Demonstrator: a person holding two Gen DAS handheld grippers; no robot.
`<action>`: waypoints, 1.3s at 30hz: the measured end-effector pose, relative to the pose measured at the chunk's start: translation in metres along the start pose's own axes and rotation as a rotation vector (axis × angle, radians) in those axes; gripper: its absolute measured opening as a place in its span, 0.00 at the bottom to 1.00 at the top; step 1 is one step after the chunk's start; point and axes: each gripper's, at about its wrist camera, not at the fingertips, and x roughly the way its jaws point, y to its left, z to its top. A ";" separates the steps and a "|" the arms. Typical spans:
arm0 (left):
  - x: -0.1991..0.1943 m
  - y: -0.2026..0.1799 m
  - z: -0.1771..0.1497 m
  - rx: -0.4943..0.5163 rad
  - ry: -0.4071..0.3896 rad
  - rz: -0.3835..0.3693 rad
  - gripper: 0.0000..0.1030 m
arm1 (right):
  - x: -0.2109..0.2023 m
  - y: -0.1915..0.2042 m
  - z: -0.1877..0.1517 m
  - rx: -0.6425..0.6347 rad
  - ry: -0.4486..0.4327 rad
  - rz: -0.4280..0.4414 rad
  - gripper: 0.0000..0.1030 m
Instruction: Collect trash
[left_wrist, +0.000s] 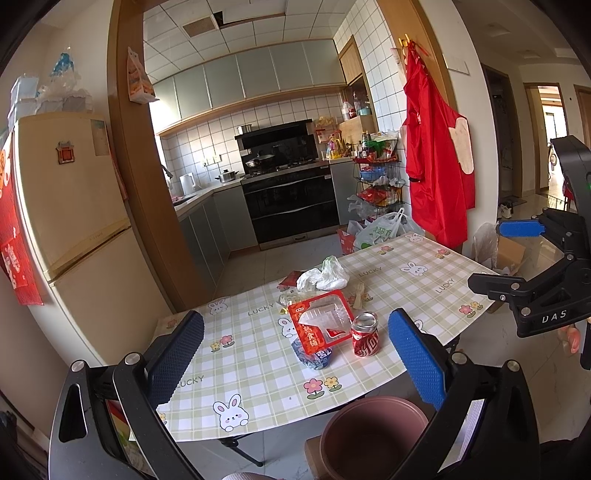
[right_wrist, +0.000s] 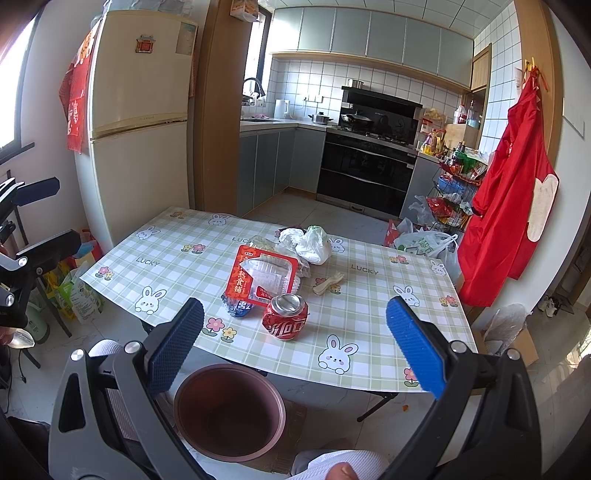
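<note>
The table (right_wrist: 258, 229), covered with a green checked cloth with rabbits and flowers, carries all the trash in one group near its middle. Below its near edge, on a piece of cardboard on the floor, stands a brown round bin (right_wrist: 229, 410), and it looks empty inside.

From large to small, the trash is: a crumpled white plastic bag (right_wrist: 308, 243) at the far side of the group; a clear plastic food tray with a red label (right_wrist: 264, 277) just in front of it, which lies on top of other wrappers; a crushed red soda can (right_wrist: 286, 317) that stands nearest to the bin; a blue and white wrapper (right_wrist: 238, 306) that is partly under the tray, beside the can; and a pale plastic spoon (right_wrist: 327, 282) a little to the right.

I judge that the collecting is only at its start, because nothing seems to be in the bin and no piece is lifted. The next move probably calls for one gripper to go down to the can, the closest piece, close on its dented body, and carry it over the bin.

The right gripper (right_wrist: 295, 336) is spread wide and holds nothing; it hangs above the near edge of the table, with the can between its blue pads in the view. The left gripper (left_wrist: 295, 354) is spread wide too, empty, and touches nothing.
</note>
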 end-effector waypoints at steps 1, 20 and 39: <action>0.000 0.000 0.000 -0.001 0.000 0.000 0.95 | 0.000 0.000 0.000 0.000 0.000 0.000 0.95; 0.000 0.000 0.000 0.002 -0.003 0.001 0.95 | -0.003 -0.004 0.004 0.000 -0.001 0.001 0.95; 0.000 -0.001 0.000 0.001 -0.002 0.002 0.95 | -0.004 0.003 0.002 0.001 0.001 0.006 0.95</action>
